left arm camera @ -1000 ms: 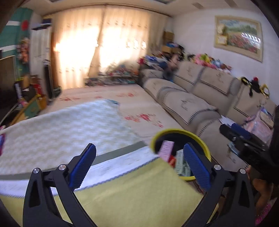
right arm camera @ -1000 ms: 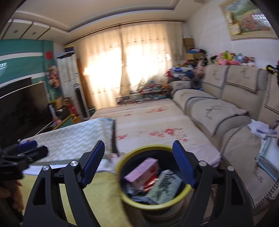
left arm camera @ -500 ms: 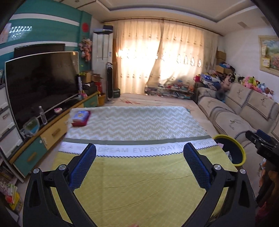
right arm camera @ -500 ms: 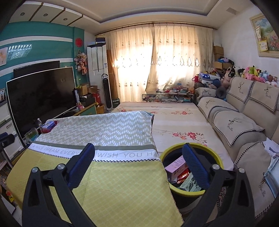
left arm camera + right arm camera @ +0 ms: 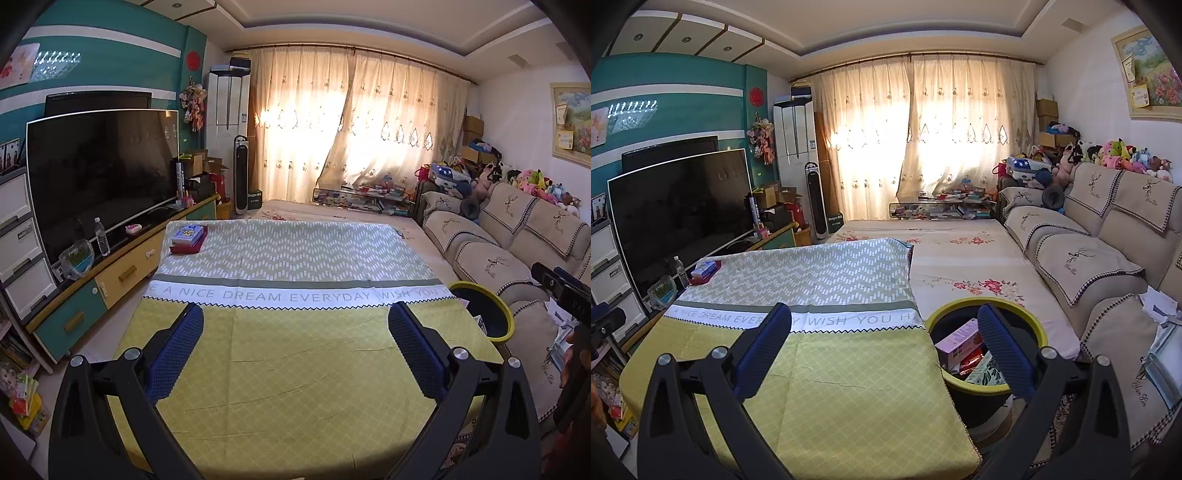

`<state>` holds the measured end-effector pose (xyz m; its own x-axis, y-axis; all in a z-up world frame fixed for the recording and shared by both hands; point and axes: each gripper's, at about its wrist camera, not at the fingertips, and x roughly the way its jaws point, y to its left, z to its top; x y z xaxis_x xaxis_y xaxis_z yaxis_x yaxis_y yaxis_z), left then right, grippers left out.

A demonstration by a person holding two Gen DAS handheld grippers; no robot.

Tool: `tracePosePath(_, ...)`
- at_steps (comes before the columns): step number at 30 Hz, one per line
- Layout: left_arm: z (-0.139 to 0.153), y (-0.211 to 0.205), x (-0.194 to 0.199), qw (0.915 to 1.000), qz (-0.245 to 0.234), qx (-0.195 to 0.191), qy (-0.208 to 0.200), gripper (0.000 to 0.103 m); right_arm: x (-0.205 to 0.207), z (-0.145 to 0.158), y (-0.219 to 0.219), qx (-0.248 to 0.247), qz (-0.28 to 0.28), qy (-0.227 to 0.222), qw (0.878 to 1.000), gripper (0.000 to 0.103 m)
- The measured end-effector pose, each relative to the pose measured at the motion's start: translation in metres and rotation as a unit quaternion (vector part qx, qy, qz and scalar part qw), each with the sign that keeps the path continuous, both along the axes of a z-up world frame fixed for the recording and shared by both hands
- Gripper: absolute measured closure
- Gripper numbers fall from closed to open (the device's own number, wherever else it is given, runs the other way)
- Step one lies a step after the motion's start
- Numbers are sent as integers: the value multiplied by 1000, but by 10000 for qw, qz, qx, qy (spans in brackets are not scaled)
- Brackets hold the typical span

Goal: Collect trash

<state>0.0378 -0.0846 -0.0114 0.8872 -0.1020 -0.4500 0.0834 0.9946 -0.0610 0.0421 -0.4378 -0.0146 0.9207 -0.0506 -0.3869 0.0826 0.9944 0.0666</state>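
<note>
Both the left gripper (image 5: pixel 295 328) and right gripper (image 5: pixel 884 330) hover with jaws spread, empty. The trash bin (image 5: pixel 1027 314), at four o'clock beside the tabletop (image 5: pixel 831 369), holds boxes; the far book stack (image 5: pixel 187 240) risks being mistaken for trash.

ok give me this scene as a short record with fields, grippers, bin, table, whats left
left hand-held gripper: open, holding nothing, over the tablecloth
right hand-held gripper: open, holding nothing, near the table's right edge
bin: yellow rim, on the floor right of the table, boxes and packets inside
left on table: box on a red tray, far left corner
</note>
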Motion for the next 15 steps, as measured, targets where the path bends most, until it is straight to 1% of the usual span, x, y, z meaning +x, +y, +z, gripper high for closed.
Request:
tracePosePath(7,6,-3,-12,10000,-28,7,-70,5,-5,1,5,13,74,-23,10000,7)
tracePosePath(15,6,3,-7,10000,-6,-49,-27,5,-4,0,4,36,72,-12,10000,7)
